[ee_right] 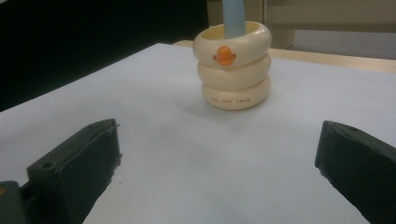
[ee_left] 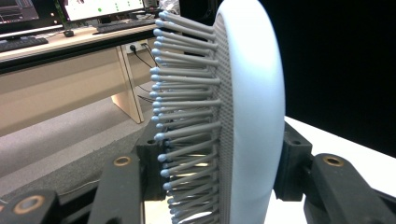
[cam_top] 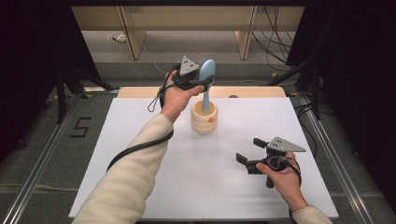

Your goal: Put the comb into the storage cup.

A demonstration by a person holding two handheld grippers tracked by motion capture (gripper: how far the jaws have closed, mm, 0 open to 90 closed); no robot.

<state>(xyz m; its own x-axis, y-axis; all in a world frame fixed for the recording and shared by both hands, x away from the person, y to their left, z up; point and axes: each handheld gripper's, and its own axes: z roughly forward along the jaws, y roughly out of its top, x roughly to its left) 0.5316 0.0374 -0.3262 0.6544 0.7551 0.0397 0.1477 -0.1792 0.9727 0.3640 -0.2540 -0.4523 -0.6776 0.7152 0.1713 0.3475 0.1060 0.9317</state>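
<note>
A light blue hairbrush (cam_top: 208, 69) stands upright, its handle down inside a cream holder (cam_top: 204, 119) built of stacked rings with an orange beak on the front. My left gripper (cam_top: 206, 83) is shut on the lower part of the brush head, coming in from the left. In the left gripper view the jaws press both sides of the brush (ee_left: 252, 107), bristles facing left, at the left gripper (ee_left: 222, 156). My right gripper (cam_top: 248, 150) rests low at the front right, open and holding nothing. The right gripper (ee_right: 219, 158) faces the holder (ee_right: 233, 70) and the brush handle (ee_right: 232, 16).
The white table top (cam_top: 140, 154) spreads around the holder. A wooden strip (cam_top: 252, 91) runs along its far edge. Desk legs and cables stand on the floor behind. A desk with monitors (ee_left: 100, 7) sits beyond the left gripper. A "5" (cam_top: 80, 127) marks the floor at left.
</note>
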